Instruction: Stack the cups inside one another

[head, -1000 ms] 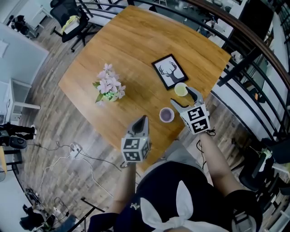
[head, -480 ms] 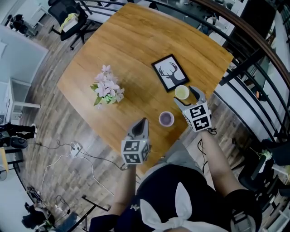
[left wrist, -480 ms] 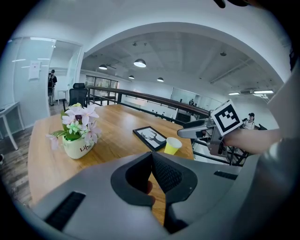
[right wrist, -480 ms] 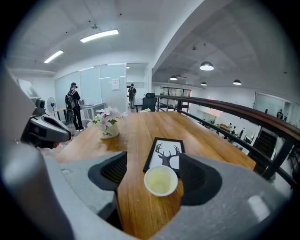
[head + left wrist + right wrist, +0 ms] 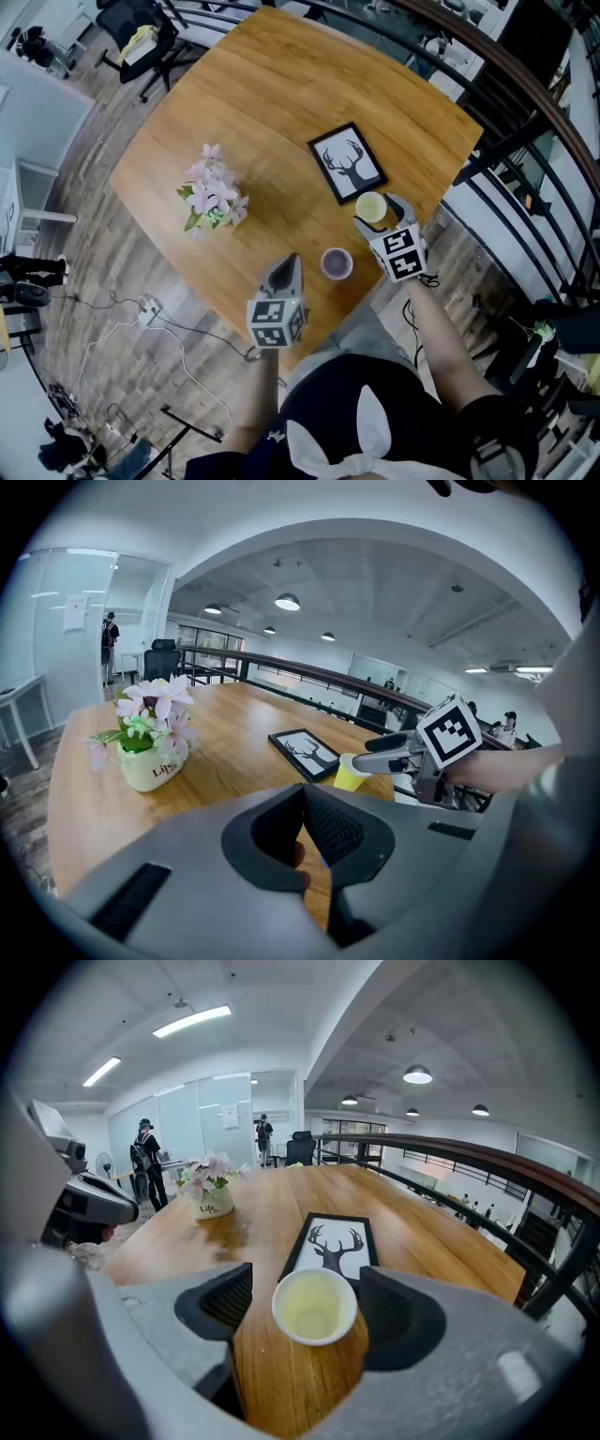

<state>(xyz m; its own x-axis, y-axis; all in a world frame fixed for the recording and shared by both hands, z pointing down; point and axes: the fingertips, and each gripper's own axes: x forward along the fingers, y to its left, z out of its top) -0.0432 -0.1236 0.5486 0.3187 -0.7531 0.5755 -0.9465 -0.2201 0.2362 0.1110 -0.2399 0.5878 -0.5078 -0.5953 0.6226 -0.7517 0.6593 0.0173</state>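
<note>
Lining up the first grasp: right gripper jaws apart around the yellow cup on the bench, left gripper jaws together, empty; next, likely close, lift, lower into the purple cup left of those jaws.

Wood table, visible grain, satin sheen. Matt, paper-like yellow cup. Matt purple cup. Matt grey plastic right gripper, finely ribbed pads. Smooth black picture frame. Glossy white glazed flower pot. Dull wood-look plank floor at left.

wooden table, deer picture, flower pot
</note>
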